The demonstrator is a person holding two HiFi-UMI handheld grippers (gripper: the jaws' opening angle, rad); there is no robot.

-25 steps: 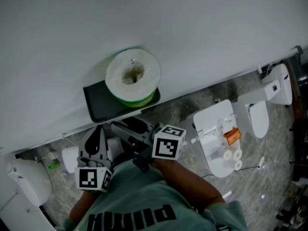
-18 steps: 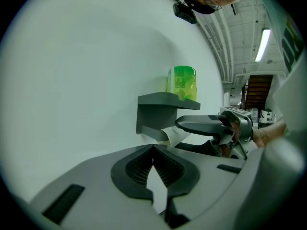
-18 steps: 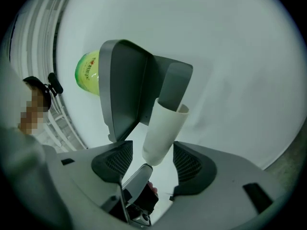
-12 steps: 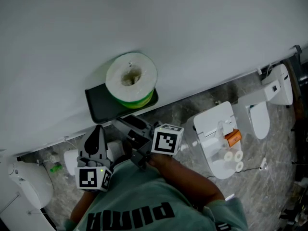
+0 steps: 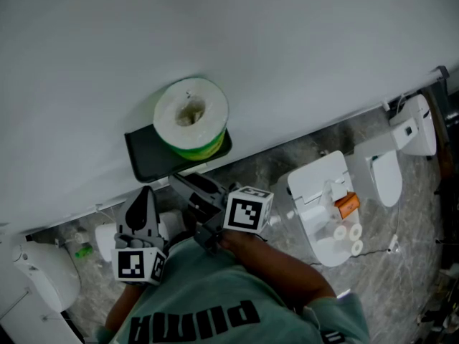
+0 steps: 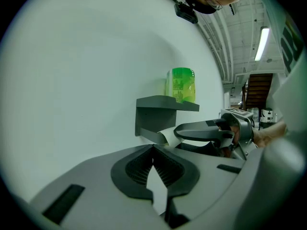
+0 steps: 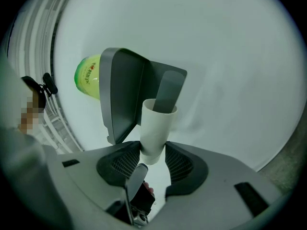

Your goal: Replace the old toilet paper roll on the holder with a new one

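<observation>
A new toilet roll in green wrap (image 5: 190, 117) (image 6: 182, 84) (image 7: 88, 78) stands upright on the dark wall holder's shelf (image 5: 147, 156) (image 6: 165, 104) (image 7: 124, 90). Under the shelf, the old roll is a bare white cardboard tube (image 7: 156, 131) (image 6: 165, 137) on the holder's arm (image 7: 169, 90). My right gripper (image 5: 178, 182) (image 7: 153, 155) (image 6: 206, 131) points at the wall. Its jaws have just been closing and their pads now press the tube's near end. My left gripper (image 5: 147, 196) (image 6: 153, 147) waits just left of it, below the shelf, its tips together and nothing between them.
The pale wall fills the upper head view. Below it is a marbled floor with white toilets at the right (image 5: 323, 206) (image 5: 405, 131) and lower left (image 5: 36, 271). An orange item (image 5: 346, 203) and small rolls (image 5: 348, 235) lie on the nearest toilet.
Both grippers stay under the holder. The head view has only shifted slightly, so the roll sits a little further left in the picture.
</observation>
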